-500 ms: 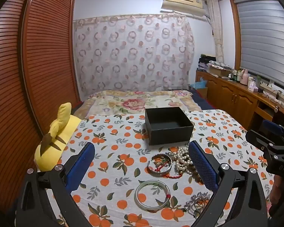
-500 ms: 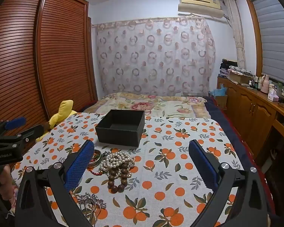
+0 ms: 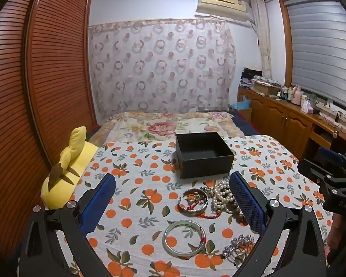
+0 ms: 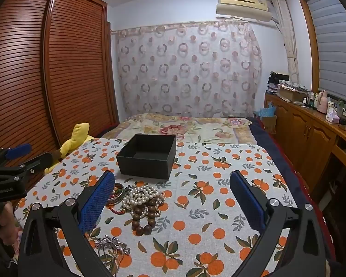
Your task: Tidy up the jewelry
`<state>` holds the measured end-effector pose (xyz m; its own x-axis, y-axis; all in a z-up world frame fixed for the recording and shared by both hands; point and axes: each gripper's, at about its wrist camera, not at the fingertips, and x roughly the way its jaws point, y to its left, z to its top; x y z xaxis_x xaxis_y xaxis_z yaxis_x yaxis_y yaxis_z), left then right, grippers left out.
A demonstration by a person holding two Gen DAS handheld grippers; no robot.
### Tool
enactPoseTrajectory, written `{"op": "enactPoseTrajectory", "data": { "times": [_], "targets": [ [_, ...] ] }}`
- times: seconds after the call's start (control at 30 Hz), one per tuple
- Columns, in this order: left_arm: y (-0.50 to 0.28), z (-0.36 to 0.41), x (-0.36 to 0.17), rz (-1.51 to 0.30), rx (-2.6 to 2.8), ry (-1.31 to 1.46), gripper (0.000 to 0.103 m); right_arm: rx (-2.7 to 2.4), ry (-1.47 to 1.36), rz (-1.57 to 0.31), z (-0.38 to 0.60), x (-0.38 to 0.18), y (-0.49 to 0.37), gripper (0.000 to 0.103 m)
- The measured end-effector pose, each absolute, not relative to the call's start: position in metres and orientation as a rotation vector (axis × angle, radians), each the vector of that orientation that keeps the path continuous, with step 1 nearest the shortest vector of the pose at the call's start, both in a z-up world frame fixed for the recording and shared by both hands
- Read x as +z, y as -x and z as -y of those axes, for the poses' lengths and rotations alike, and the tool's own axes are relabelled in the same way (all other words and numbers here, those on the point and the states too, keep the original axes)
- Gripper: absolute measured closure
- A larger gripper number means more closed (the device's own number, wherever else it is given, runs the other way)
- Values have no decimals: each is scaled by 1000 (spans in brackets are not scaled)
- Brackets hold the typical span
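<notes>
An open, empty black box (image 3: 204, 153) (image 4: 148, 157) stands on the orange-print cloth (image 3: 136, 168). In front of it lies jewelry: a pearl necklace pile (image 3: 221, 192) (image 4: 143, 195), brown wooden beads (image 4: 144, 221), a silver bangle with red cord (image 3: 193, 202), a pale green jade bangle (image 3: 184, 236) and a silver tiara-like piece (image 3: 238, 247) (image 4: 110, 245). My left gripper (image 3: 173, 204) is open and empty above the bangles. My right gripper (image 4: 173, 204) is open and empty, to the right of the pearls.
A yellow plush toy (image 3: 67, 168) lies at the cloth's left edge by the wooden wardrobe (image 3: 34, 92). A floral bedspread (image 3: 168, 124) lies behind the box. A wooden counter with bottles (image 3: 299, 115) runs along the right.
</notes>
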<state>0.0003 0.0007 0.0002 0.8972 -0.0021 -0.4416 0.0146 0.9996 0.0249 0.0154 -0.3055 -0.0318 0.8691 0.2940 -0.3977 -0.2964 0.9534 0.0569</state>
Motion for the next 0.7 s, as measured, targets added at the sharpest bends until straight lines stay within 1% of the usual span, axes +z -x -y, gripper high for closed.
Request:
{"op": "enactPoseTrajectory", "data": {
  "times": [0.7],
  "targets": [
    [6, 4, 6, -449, -10, -26, 8, 311, 1, -409, 306, -31, -14, 2]
  ]
}}
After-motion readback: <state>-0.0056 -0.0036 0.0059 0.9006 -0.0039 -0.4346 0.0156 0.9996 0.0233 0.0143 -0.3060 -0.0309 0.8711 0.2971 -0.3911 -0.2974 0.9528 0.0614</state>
